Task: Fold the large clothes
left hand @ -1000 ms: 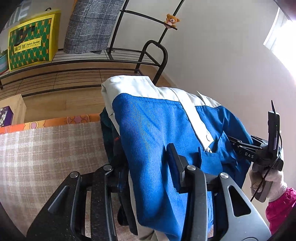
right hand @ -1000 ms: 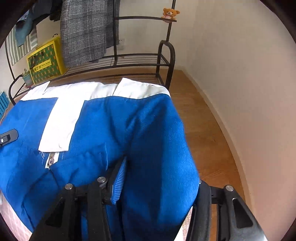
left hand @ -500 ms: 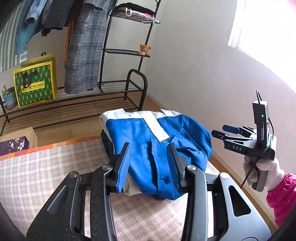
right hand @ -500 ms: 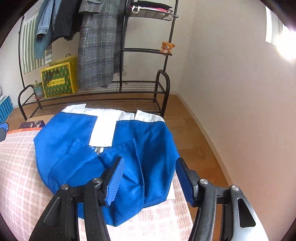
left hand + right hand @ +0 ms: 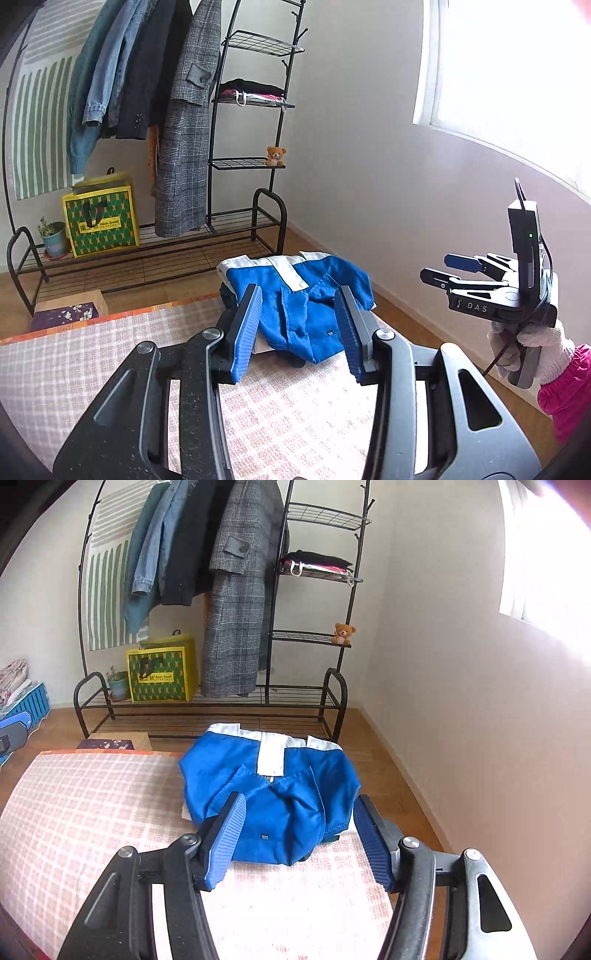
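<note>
Jaws of the left gripper (image 5: 301, 328) are spreading apart, nothing lying between the pads. Jaws of the right gripper (image 5: 299, 834) are widening too, wider still and also gripping nothing. Lying folded at centre frame, beyond both sets of fingers, the blue jacket (image 5: 273, 797) is resting on the far edge of the checked cover (image 5: 92, 812). Behind it, coats are hanging on the black rack (image 5: 332, 690).
</note>
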`<state>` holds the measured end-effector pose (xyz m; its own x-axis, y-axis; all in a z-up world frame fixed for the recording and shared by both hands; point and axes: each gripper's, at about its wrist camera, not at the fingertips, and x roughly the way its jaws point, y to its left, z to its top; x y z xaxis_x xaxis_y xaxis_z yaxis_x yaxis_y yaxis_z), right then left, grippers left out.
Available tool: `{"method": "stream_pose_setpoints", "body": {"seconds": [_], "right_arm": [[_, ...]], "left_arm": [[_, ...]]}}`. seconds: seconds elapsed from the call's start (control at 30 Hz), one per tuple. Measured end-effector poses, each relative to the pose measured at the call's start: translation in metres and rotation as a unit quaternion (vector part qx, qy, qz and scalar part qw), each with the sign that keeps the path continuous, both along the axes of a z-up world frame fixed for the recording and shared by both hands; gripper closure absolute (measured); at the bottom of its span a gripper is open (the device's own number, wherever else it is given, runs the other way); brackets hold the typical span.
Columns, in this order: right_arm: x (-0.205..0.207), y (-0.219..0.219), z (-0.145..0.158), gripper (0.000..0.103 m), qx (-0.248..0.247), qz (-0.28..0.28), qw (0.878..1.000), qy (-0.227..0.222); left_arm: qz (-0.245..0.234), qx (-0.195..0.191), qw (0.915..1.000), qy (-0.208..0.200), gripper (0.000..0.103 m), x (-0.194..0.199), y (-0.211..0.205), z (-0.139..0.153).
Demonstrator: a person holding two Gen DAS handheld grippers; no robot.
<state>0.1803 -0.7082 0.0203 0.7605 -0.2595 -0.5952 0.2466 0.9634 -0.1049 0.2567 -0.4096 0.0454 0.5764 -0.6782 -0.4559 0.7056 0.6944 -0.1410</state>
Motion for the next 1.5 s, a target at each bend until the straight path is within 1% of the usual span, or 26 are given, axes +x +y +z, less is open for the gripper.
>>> {"method": "stream_pose_setpoints", "body": {"seconds": [0.03, 0.07, 0.1, 0.13, 0.17, 0.23, 0.3, 0.33, 0.4, 0.43, 0.47, 0.53, 0.6, 0.67, 0.73, 0.87, 1.0, 1.1, 1.3, 1.5], "right_arm": [[-0.012, 0.006, 0.004, 0.039, 0.004, 0.001, 1.000, -0.003], [-0.024, 0.012, 0.008, 0.038, 0.008, 0.005, 1.000, -0.006], [-0.036, 0.020, 0.011, 0.037, 0.007, 0.008, 1.000, -0.009], [-0.048, 0.028, 0.014, 0.035, 0.003, 0.009, 1.000, -0.013], [-0.061, 0.035, 0.017, 0.032, 0.000, 0.012, 1.000, -0.018], [-0.083, 0.050, 0.021, 0.029, -0.007, 0.014, 0.999, -0.028], [-0.105, 0.061, 0.023, 0.027, -0.001, 0.014, 0.999, -0.037], [-0.114, 0.066, 0.024, 0.026, 0.002, 0.011, 0.999, -0.040], [-0.135, 0.074, 0.026, 0.021, 0.002, 0.000, 0.999, -0.049], [-0.145, 0.079, 0.027, 0.017, -0.001, 0.001, 0.999, -0.053], [-0.157, 0.084, 0.029, 0.015, -0.005, 0.002, 0.998, -0.058], [-0.176, 0.093, 0.030, 0.014, -0.014, -0.003, 0.998, -0.065], [-0.192, 0.103, 0.031, 0.011, -0.020, 0.002, 0.998, -0.067], [-0.206, 0.112, 0.032, 0.003, -0.027, 0.002, 0.997, -0.070], [-0.220, 0.120, 0.034, 0.000, -0.037, -0.005, 0.996, -0.077], [-0.242, 0.130, 0.034, 0.000, -0.040, -0.016, 0.996, -0.082], [-0.261, 0.137, 0.030, 0.000, -0.051, -0.032, 0.995, -0.085], [-0.269, 0.138, 0.024, 0.000, -0.041, -0.041, 0.995, -0.085], [-0.271, 0.134, 0.016, 0.000, -0.024, -0.052, 0.995, -0.081], [-0.269, 0.132, 0.016, 0.000, -0.021, -0.054, 0.995, -0.082]], "left_arm": [[-0.001, -0.002, 1.0000, -0.001, 0.061, -0.010, 0.007, 0.003], [0.000, -0.003, 1.0000, -0.003, 0.056, -0.020, 0.013, 0.006], [0.000, -0.006, 1.0000, -0.006, 0.050, -0.031, 0.021, 0.008], [0.003, -0.011, 0.9999, -0.010, 0.040, -0.042, 0.029, 0.011], [0.007, -0.014, 0.9998, -0.015, 0.036, -0.053, 0.036, 0.013], [0.012, -0.010, 0.9996, -0.025, 0.035, -0.075, 0.049, 0.015], [0.012, -0.008, 0.9996, -0.025, 0.029, -0.093, 0.061, 0.017], [0.012, -0.006, 0.9996, -0.025, 0.024, -0.102, 0.066, 0.017], [0.019, -0.001, 0.9993, -0.032, 0.021, -0.120, 0.077, 0.017], [0.023, -0.001, 0.9991, -0.036, 0.017, -0.128, 0.082, 0.018], [0.028, -0.002, 0.9988, -0.041, 0.011, -0.136, 0.088, 0.018], [0.036, -0.001, 0.9980, -0.052, 0.002, -0.152, 0.097, 0.017], [0.037, 0.000, 0.9976, -0.059, 0.001, -0.164, 0.105, 0.016], [0.038, 0.002, 0.9977, -0.057, 0.001, -0.174, 0.110, 0.016], [0.042, 0.002, 0.9977, -0.053, 0.000, -0.183, 0.115, 0.016], [0.065, 0.012, 0.9964, -0.054, 0.000, -0.198, 0.124, 0.012], [0.070, 0.011, 0.9965, -0.044, 0.000, -0.210, 0.132, 0.003], [0.072, 0.015, 0.9966, -0.035, 0.000, -0.213, 0.134, -0.002], [0.073, 0.034, 0.9955, -0.052, 0.000, -0.223, 0.130, -0.006], [0.070, 0.029, 0.9956, -0.056, 0.000, -0.226, 0.128, -0.003]]}}
